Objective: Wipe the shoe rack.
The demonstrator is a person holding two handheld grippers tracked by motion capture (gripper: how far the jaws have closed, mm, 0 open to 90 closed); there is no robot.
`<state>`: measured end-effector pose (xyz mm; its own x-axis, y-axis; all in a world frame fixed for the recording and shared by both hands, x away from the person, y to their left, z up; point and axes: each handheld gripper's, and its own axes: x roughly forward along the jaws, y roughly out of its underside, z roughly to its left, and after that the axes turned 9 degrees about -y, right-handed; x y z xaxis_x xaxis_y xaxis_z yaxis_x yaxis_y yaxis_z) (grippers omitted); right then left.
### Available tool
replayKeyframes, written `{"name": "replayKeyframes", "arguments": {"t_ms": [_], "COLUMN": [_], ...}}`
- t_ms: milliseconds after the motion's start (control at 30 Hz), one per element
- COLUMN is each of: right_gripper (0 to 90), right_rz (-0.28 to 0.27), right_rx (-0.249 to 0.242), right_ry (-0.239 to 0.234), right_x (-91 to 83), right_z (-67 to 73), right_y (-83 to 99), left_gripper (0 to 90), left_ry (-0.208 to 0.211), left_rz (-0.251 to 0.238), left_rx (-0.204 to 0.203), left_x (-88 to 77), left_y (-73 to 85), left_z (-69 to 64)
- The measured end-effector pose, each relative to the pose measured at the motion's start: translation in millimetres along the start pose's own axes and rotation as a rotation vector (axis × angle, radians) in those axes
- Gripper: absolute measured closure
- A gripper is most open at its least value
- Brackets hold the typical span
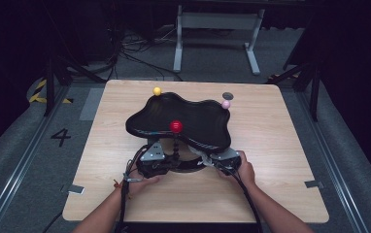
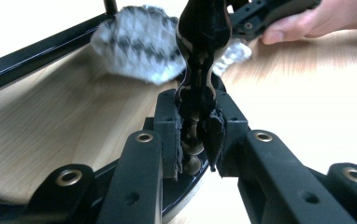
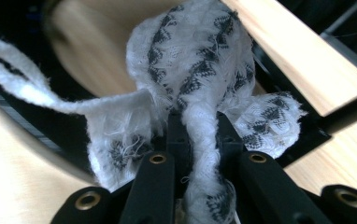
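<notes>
Both of my hands sit low at the near edge of the table [image 1: 271, 194], forearms coming in from below and angling inward toward each other. Left hand-held gripper [image 2: 196, 154] is clamped shut on the dark beaded stem [image 2: 200, 70] that rises under the black wavy tray [image 1: 193, 121]; in the left gripper view the pads [image 2: 176, 140] press the stem from both sides, and the stem runs up and away from me. My left hand [image 1: 147, 182] wraps the body from behind, fingers curled around it, wrist roughly level with the tabletop. Right hand-held gripper [image 3: 200, 135] is closed on a white cloth with a black pattern [image 3: 195, 60]; a twisted strand of it runs down between the jaws, and the rest bunches up just past the tips, with one loose tail trailing off to the left of that view. My right hand [image 1: 244, 170] grips from the right, knuckles up, with the gripper pointing inward toward the stem. The cloth sits just beside the stem, under the near rim of the tray. On the tray's top, a red ball [image 1: 176, 126] is near me, a yellow ball [image 1: 157, 91] and a pink ball [image 1: 226, 104] are at the far rim.
</notes>
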<state>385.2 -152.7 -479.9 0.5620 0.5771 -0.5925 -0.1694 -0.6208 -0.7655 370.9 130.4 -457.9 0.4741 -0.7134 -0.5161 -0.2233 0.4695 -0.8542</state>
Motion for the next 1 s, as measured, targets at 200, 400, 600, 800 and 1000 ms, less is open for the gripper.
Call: {"name": "replayKeyframes", "arguments": {"t_ms": [200, 400, 600, 800, 1000], "right_gripper": [81.0, 81.0, 81.0, 80.9, 80.8], "right_rz": [-0.012, -0.003, 0.004, 0.040, 0.039], "right_rx": [0.028, 0.081, 0.093, 0.116, 0.135], "right_ry": [0.063, 0.086, 0.090, 0.104, 0.079], "right_x": [1.7, 1.4, 1.5, 1.5, -4.4], "right_z": [-16.2, -32.6, -40.7, -51.5, -57.9], "right_y": [8.1, 12.8, 15.0, 17.1, 23.6], "left_gripper": [75.7, 75.6, 75.7, 75.6, 75.6], "left_ry": [0.007, 0.009, 0.012, 0.012, 0.010], "left_rz": [-0.003, -0.005, -0.007, -0.004, -0.005], "left_rx": [0.004, 0.003, 0.000, -0.002, -0.003], "left_x": [0.3, 0.4, 0.9, 0.8, 0.4], "left_y": [0.3, 0.5, 0.9, 0.9, 1.3], "left_z": [1.2, 1.2, 1.6, 1.6, 3.2]}}
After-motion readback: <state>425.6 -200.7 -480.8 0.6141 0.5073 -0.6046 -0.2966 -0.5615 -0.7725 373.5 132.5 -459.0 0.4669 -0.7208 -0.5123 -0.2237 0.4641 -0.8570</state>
